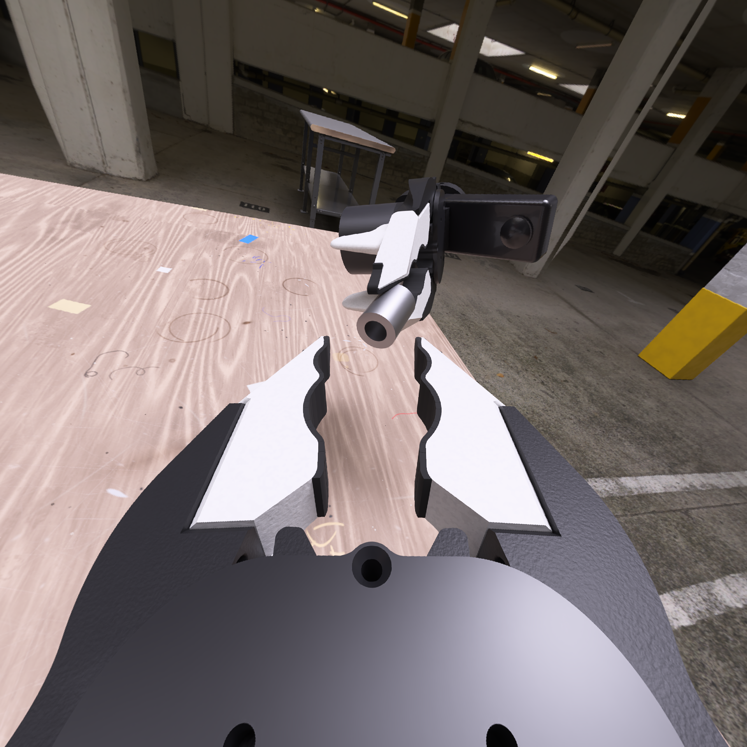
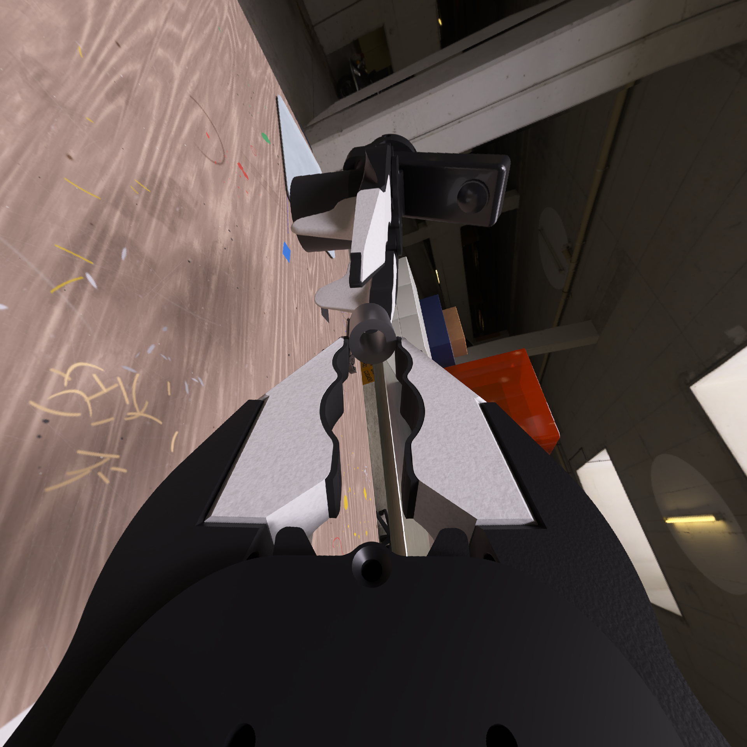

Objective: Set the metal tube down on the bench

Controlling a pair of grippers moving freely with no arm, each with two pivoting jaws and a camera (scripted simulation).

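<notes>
My left tongs stand wide, with nothing between them. They hang over the wooden bench, close to its right edge. The metal tube is just past their tips, its open end turned toward me, and it touches neither finger. It is up in the air, clear of the bench top.

My right tongs have it. Their gap is narrow, and the tube sits clamped between the two tips, end-on to that camera as well. From the left wrist view, those tongs reach in from the right and grip the tube across its length.

The bench top is scuffed, with ring marks, scribbles and a small blue patch. Beyond it stand a grey metal table and a yellow block on the concrete floor. Past the bench edge in the right wrist view is a red bin.
</notes>
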